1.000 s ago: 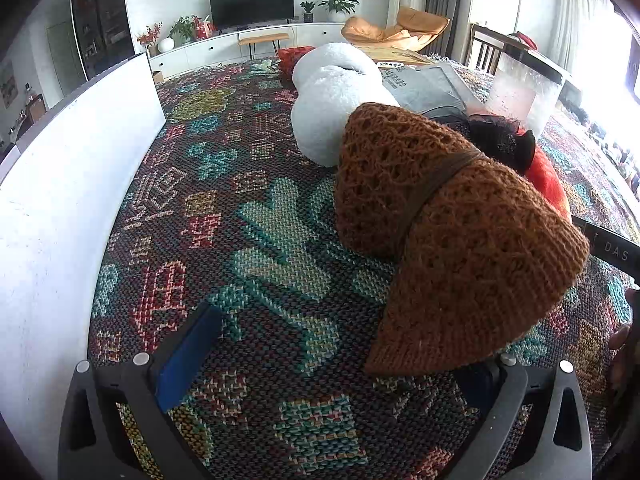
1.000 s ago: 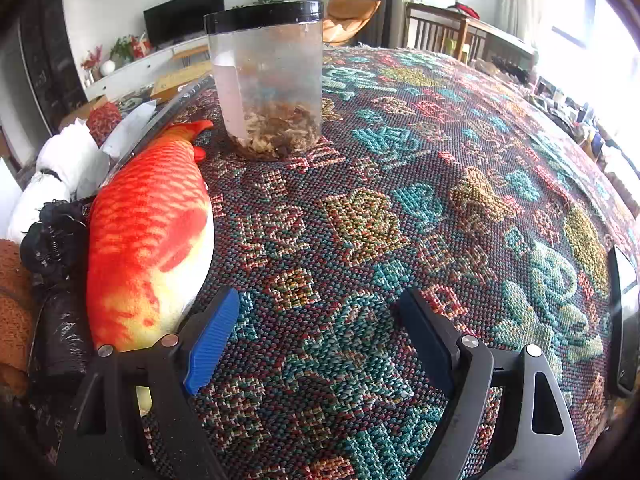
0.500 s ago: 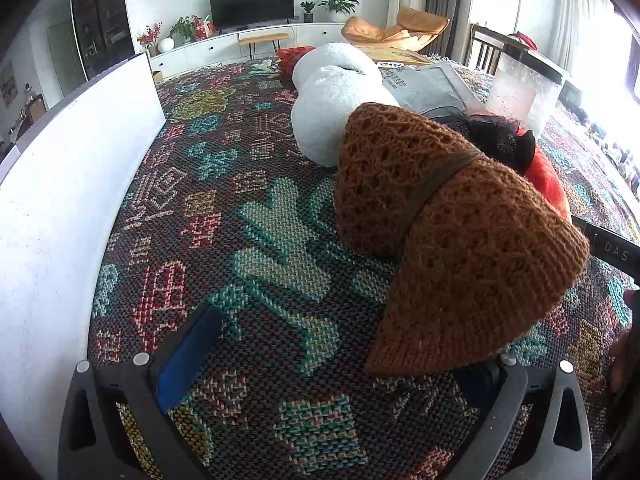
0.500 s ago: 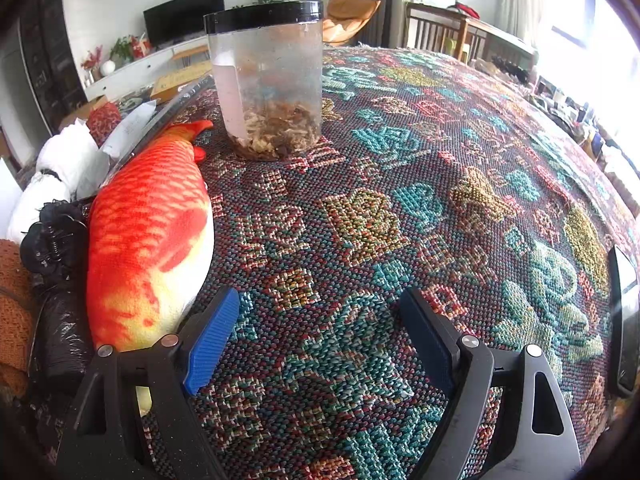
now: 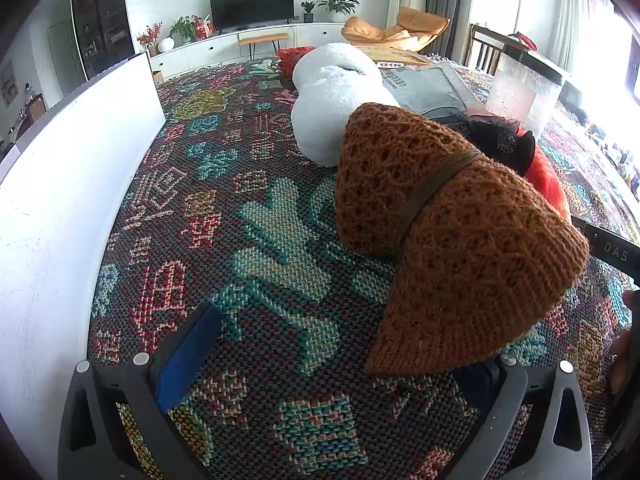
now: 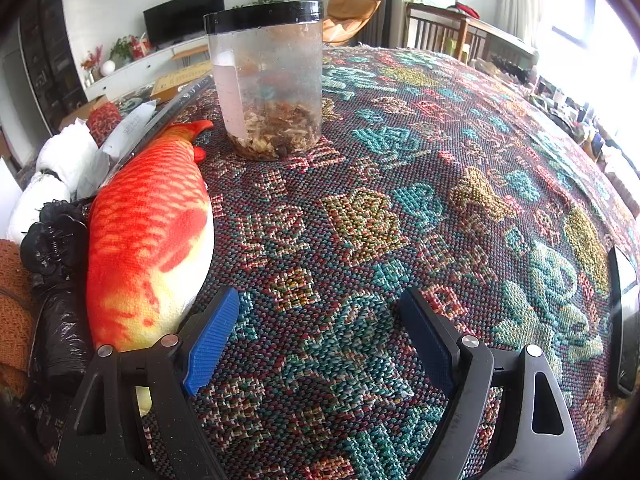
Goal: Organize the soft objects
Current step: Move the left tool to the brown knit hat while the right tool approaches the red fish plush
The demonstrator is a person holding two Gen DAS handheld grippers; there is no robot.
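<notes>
A brown knitted hat (image 5: 448, 232) lies on the patterned cloth, its brim over the right finger of my left gripper (image 5: 332, 356), which is open and empty. Behind the hat lie a white plush (image 5: 332, 96), a black lacy item (image 5: 500, 140) and a red-orange plush fish (image 5: 544, 176). In the right wrist view the fish (image 6: 148, 236) lies just left of my open, empty right gripper (image 6: 320, 332), touching its left finger. The black item (image 6: 52, 240), the white plush (image 6: 52, 176) and the hat's edge (image 6: 12, 304) sit at the far left.
A clear jar with a black lid (image 6: 268, 80) stands beyond the fish. A white board (image 5: 60, 200) walls the left side. Grey packaged goods (image 5: 432, 84) and a clear box (image 5: 524, 92) lie behind the plush. A dark phone-like slab (image 6: 624, 320) lies at the right edge.
</notes>
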